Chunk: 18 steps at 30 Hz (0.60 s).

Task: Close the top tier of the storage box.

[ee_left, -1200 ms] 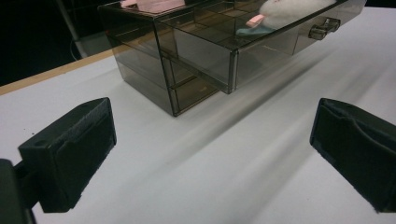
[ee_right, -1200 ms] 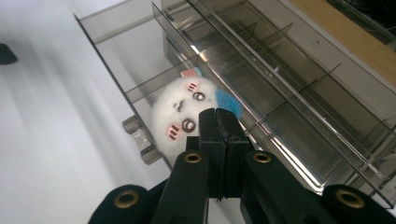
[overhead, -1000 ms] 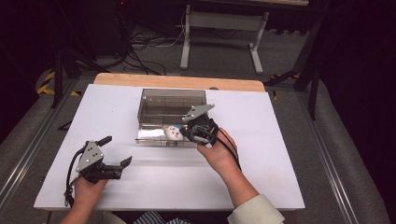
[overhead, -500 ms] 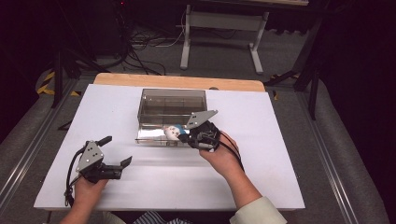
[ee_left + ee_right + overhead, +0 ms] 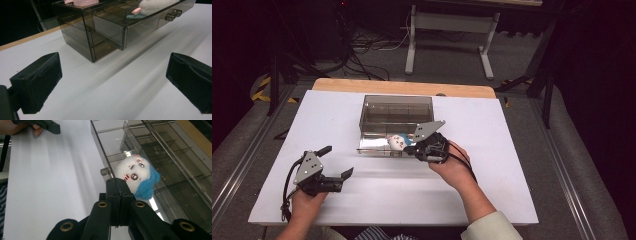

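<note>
Left tongs [image 5: 338,176]: I hold these low over the left of the bench, jaws spread wide, nothing between them; in the left gripper view the two black pads stand well apart, facing the cabinet.
Drawer cabinet [image 5: 397,115]: smoky clear plastic, set toward the far middle of the bench, its lower drawer [image 5: 382,145] pulled out toward me.
Plush toy [image 5: 398,141]: white with a blue patch, lying inside the open drawer near its front wall; in the right gripper view its face looks up through the plastic.
Right tongs [image 5: 413,148]: jaws pressed together, gripping nothing that I can make out, tip at the drawer's front edge just beside the small knob [image 5: 105,172].
Step in hand: I judge the toy is stowed and the drawer is due for closing.
Next move: calls for a level push on the drawer front, square to the cabinet, so that it does not skid.
Bench [image 5: 512,190]: white top, wooden strip at the far edge.
Room: dark, cables and a grey metal stand on the floor behind.
</note>
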### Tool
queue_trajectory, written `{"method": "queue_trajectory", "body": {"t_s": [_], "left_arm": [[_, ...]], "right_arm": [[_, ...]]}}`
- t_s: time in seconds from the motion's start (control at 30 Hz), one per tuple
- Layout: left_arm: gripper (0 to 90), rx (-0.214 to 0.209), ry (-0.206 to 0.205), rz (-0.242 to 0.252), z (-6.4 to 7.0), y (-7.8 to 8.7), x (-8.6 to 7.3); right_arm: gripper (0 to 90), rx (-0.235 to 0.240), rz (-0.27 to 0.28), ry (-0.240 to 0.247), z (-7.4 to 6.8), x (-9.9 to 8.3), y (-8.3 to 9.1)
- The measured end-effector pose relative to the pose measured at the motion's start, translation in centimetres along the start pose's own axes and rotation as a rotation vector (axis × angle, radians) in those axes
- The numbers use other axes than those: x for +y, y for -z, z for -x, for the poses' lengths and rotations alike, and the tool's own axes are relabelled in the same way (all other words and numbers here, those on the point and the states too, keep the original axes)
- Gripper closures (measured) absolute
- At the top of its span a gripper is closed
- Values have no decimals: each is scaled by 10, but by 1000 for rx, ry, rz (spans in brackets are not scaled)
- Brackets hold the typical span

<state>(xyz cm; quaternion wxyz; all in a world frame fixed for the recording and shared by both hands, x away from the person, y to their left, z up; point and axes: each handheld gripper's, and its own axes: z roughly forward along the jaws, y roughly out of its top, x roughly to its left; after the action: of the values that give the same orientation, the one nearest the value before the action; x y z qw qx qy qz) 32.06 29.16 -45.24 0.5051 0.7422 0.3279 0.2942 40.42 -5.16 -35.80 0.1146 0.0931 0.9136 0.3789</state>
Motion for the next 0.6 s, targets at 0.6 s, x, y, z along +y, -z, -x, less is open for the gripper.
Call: {"method": "queue_trajectory", "body": {"t_s": [0.6], "left_arm": [[14,-2,-1,-2,0,0,0]], "right_arm": [[900,36,-108,68,-1,-4,-16]]}}
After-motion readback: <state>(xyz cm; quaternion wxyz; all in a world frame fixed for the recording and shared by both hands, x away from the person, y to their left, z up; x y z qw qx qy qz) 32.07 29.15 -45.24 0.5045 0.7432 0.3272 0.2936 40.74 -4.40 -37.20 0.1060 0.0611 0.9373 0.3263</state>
